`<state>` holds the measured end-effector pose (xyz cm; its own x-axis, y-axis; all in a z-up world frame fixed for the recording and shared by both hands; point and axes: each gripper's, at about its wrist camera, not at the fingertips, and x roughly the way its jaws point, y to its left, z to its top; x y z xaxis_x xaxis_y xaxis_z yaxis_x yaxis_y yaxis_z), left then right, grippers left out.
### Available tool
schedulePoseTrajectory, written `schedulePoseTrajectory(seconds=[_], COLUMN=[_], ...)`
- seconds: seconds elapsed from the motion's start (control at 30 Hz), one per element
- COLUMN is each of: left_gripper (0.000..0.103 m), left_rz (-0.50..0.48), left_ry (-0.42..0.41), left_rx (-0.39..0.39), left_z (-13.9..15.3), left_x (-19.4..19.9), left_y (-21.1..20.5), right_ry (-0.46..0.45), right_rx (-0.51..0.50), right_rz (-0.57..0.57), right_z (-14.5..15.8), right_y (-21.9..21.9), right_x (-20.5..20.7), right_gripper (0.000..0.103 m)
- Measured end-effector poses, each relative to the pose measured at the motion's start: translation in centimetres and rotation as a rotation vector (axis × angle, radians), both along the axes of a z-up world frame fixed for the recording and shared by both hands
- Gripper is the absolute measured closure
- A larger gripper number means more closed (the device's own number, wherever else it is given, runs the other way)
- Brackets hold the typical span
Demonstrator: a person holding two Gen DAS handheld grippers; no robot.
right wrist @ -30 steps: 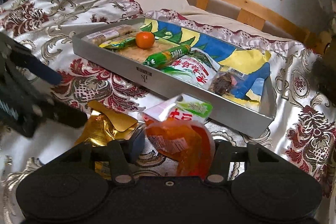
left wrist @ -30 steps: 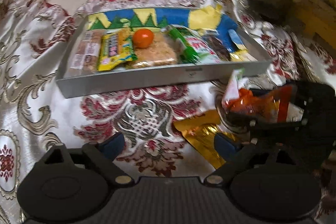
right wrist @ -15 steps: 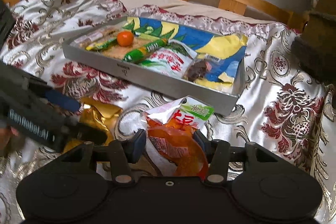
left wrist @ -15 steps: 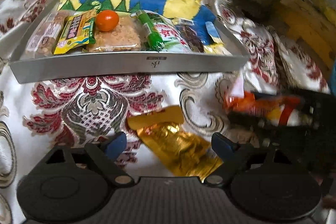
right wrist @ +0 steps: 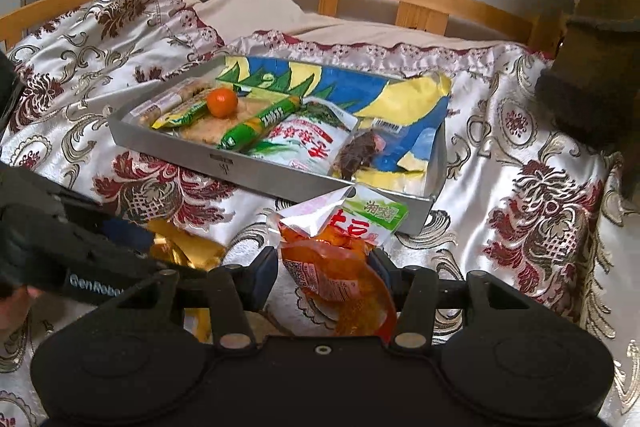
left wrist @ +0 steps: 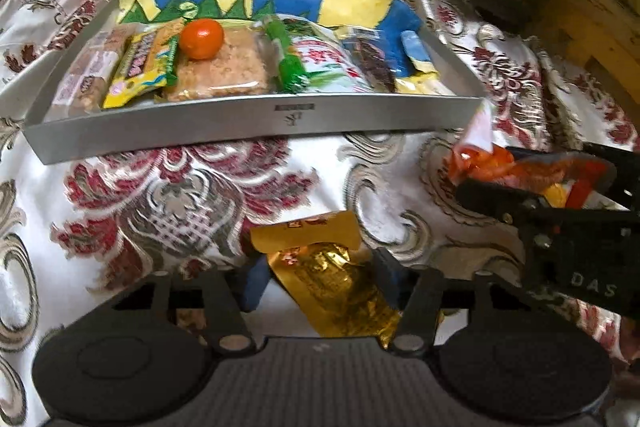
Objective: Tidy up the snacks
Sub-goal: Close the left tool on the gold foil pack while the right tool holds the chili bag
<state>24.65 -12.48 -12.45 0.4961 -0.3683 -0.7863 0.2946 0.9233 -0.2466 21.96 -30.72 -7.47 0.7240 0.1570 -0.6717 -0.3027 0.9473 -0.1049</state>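
Through the left wrist camera I have my left gripper (left wrist: 320, 281) low over the patterned red-and-cream satin bedspread (left wrist: 168, 195), its blue-padded fingers (left wrist: 254, 287) set around the crinkled gold foil snack pouch (left wrist: 332, 279); they look close against its sides, but I cannot tell whether they are truly clamped yet. The pouch's long axis runs from its flat folded top, which points toward the shallow silver metal tray (left wrist: 256, 125), back under my fingers. The tray holds a small orange fruit (left wrist: 201, 38), a green stick-shaped packet (left wrist: 286, 59) and several flat packets. To the right, the right gripper (left wrist: 520, 183) carries its snack, near the tray's right corner. From the right wrist camera, the right gripper (right wrist: 322, 267) is closed on the orange-and-white plastic snack bag (right wrist: 340, 251), which stands with its crumpled white-and-green top aimed at the tray's near corner, long axis roughly along my fingers. The tray's rim (right wrist: 280, 179) sits just beyond it. My worry is that the slick foil could slide out of a partial left grip, that the limp orange bag could snag on the tray wall going in, and that the two grippers, working close together, could knock each other.
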Motion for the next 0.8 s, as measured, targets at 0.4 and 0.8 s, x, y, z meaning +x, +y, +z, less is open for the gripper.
schedulePoseTrajectory(seconds=[0.4, 0.8], left_gripper=[0.060, 0.061], left_rz=[0.012, -0.062], left_ry=[-0.009, -0.036], left_rx=[-0.049, 0.027], left_z=[1.8, 2.3], left_x=[-3.4, -6.9], left_y=[0.7, -1.5], right_ry=[-0.044, -0.096], right_rx=[0.014, 0.023], right_rz=[-0.049, -0.129], right_z=[2.5, 5.2], right_y=[0.3, -0.4], right_x=[-4.0, -10.3], right_gripper=[0.051, 0.051])
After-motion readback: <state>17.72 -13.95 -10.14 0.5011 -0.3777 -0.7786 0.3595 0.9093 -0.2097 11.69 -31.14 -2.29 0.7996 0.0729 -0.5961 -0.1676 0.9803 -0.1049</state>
